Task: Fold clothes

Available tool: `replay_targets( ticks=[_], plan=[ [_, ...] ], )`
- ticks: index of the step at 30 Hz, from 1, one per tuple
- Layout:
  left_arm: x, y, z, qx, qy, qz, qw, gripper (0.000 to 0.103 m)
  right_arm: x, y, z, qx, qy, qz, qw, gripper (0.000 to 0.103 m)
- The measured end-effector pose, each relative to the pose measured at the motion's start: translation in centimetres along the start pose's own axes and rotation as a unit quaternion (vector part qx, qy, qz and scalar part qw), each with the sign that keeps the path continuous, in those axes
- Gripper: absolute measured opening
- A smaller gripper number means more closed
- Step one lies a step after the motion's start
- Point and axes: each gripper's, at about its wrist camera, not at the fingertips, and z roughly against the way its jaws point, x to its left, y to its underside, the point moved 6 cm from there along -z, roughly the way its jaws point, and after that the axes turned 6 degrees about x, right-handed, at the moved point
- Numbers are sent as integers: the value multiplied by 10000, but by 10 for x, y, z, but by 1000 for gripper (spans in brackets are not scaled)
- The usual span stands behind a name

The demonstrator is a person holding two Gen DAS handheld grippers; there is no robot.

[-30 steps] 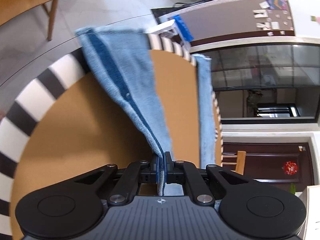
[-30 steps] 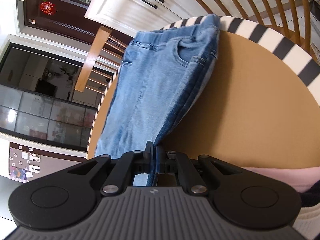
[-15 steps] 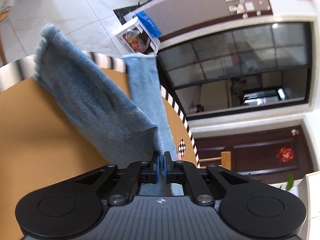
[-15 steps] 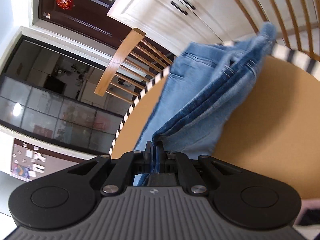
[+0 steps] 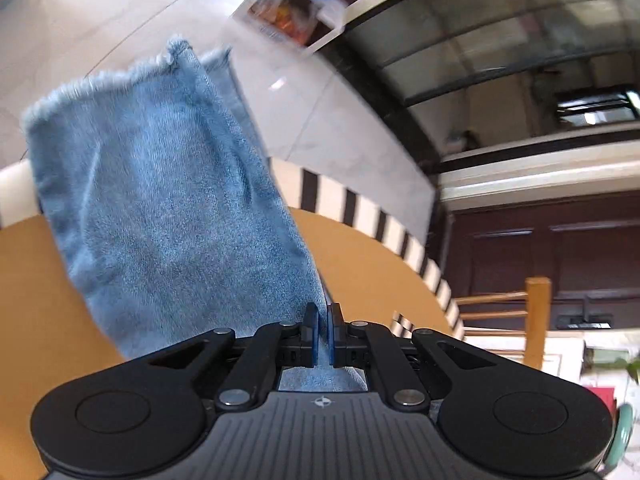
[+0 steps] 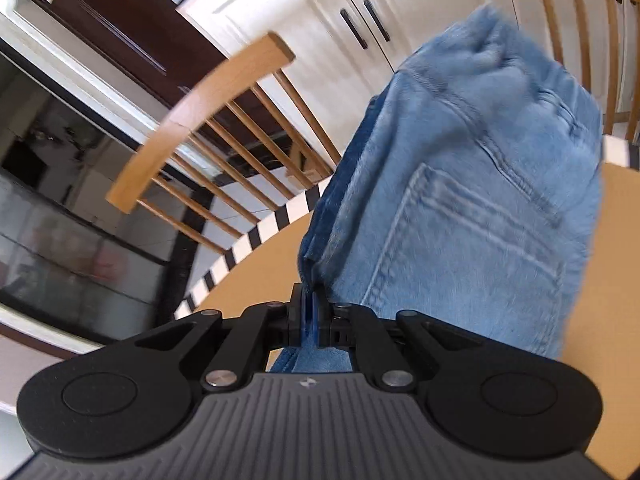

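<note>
We had both grippers—left [image 5: 323,334] & right [image 6: 308,326]—clamped on the jeans [image 6: 472,220] mid-fold above the table [image 5: 40,280]; next we'd prob. need to lay them flat.

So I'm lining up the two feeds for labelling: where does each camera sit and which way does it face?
Left wrist: on the left gripper, looking down along its fingers at the frayed leg ends of the jeans over the table; only the gripper shows.
Right wrist: on the right gripper, facing the waist and pocket end of the jeans, with a chair behind; only the gripper shows.
Shared: jeans, striped-edged table, dark door.
</note>
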Motion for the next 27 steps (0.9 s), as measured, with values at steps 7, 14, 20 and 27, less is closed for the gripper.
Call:
replay_targets(
  ticks=[7, 14, 20, 27],
  plan=[
    [-19, -12, -3, 133, 353, -603, 9975, 5, -4, 14, -51, 32, 632, -40, 9980, 3],
    [-21, -21, -21, 177, 359, -618, 9973, 6, -13, 24, -61, 1, 686, -104, 9976, 7],
    [1, -43, -3, 90, 123, -543, 9984, 19, -4, 18, -29, -297, 597, 406, 9969, 41],
    [21, -86, 55, -317, 252, -1635, 9857, 25, 6, 74, 48, -632, 278, 1374, 9881, 50]
  ],
)
